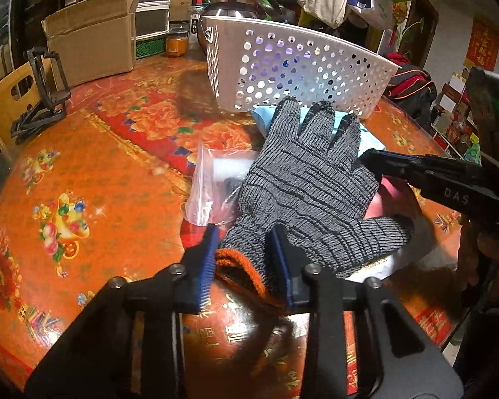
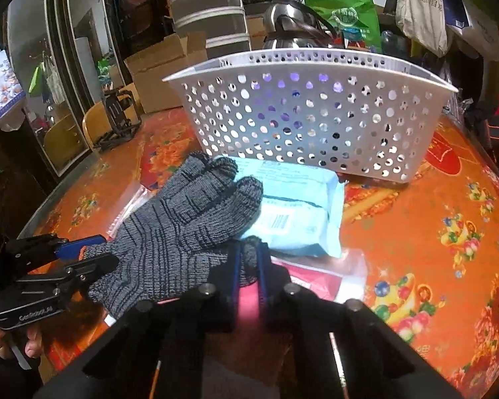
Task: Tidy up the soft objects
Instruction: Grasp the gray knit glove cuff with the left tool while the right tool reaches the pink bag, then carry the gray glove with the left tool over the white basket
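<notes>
The grey knit glove (image 1: pixel 302 179) lies flat on the pile of soft things, and both grippers grasp it. The left gripper (image 1: pixel 246 252) is clenched on the cuff: its two blue pads press the orange edge of the cuff from both sides, and the palm and fingers of the glove stretch away ahead of its jaws. The right gripper (image 2: pixel 249 262) is closed almost fully on the thin edge of the glove on the little-finger side, so only a small fold of knit stands between its pads.

Ahead of both jaws, beyond the glove fingertips, stands the white perforated basket (image 2: pixel 316 123). Under the glove lie a light blue soft pack (image 2: pixel 302 219) and a clear plastic bag (image 1: pixel 213 179), the bag to the left of the left jaws.

To do this step well, I think both hands should rise together, so that the glove stays spread between the two grips and does not twist. The right grip holds very little material, so it may slip; a slow lift is safer. The glove should come free of the blue pack without dragging it, then go forward over the basket rim before the jaws release.
</notes>
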